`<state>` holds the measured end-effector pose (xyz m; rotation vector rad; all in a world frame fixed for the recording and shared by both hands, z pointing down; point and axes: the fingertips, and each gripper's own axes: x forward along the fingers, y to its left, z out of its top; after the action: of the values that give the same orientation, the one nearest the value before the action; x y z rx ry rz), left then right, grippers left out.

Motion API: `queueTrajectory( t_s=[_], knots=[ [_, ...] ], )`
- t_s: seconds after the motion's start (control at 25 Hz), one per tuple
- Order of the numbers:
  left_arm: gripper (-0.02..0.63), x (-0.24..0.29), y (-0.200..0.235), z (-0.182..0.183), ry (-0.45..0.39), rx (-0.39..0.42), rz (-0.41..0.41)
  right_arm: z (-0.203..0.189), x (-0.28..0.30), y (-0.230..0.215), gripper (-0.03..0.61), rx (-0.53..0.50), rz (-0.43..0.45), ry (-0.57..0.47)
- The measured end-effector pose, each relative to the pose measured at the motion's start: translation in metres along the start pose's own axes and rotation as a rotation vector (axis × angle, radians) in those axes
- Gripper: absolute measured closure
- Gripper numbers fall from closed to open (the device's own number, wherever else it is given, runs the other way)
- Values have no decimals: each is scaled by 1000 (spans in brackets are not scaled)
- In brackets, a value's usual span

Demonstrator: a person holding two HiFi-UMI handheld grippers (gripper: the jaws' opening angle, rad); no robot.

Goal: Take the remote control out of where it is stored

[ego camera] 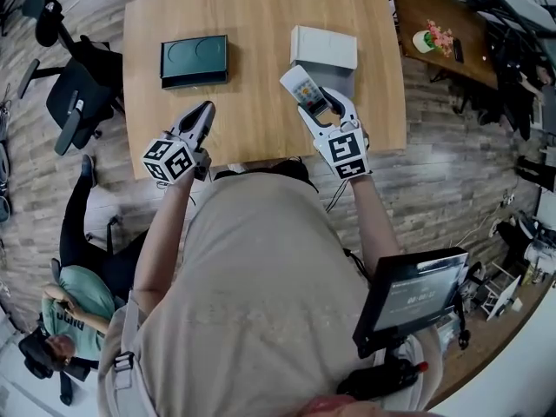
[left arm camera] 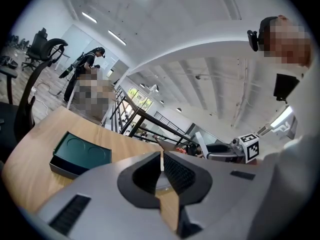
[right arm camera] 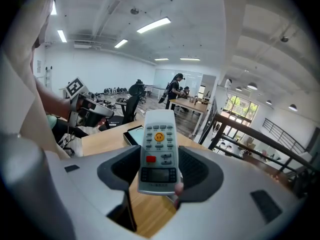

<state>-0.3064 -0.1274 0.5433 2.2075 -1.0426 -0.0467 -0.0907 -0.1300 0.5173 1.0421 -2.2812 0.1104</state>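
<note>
So where we're at: the remote control (right arm camera: 159, 154) looks pretty much out already. Our right gripper (right arm camera: 160, 176) has its jaws clamped on the lower end of it, down by the little grey display, with the button end sticking up and away from us. In the head view the remote control sits tilted in the right gripper (ego camera: 323, 102), up off the wooden table (ego camera: 252, 120) and just in front of the white box (ego camera: 326, 49). We're guessing that box is where it was kept, though we can't see inside it from here. Our left gripper (left arm camera: 161, 164) has its jaws pressed fully together with nothing in them. It hangs over the near edge of the table, well apart from the dark green box (ego camera: 194, 59) on the left side. By our reckoning, all that's left is to carry the remote clear and maybe set it down on the bare wood. As for writing, not much luck. The remote has an orange-yellow round button, a red one and rows of small grey keys, but any print on them or under the display is too small to read. We can't spot a brand name anywhere. The cubes on the grippers only carry black-and-white square patterns, no words.
</note>
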Motion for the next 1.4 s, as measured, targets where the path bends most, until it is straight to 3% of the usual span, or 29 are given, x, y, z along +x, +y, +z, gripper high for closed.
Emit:
queueTrajectory(
  t_s=[0.72,1.4],
  knots=[
    [607,-46,34,-14,13,-3,40,-36,24,44,333,-3,5,94],
    [607,-31,43,-36,68,4,76,-98,51,44,333,41,43,211]
  ],
)
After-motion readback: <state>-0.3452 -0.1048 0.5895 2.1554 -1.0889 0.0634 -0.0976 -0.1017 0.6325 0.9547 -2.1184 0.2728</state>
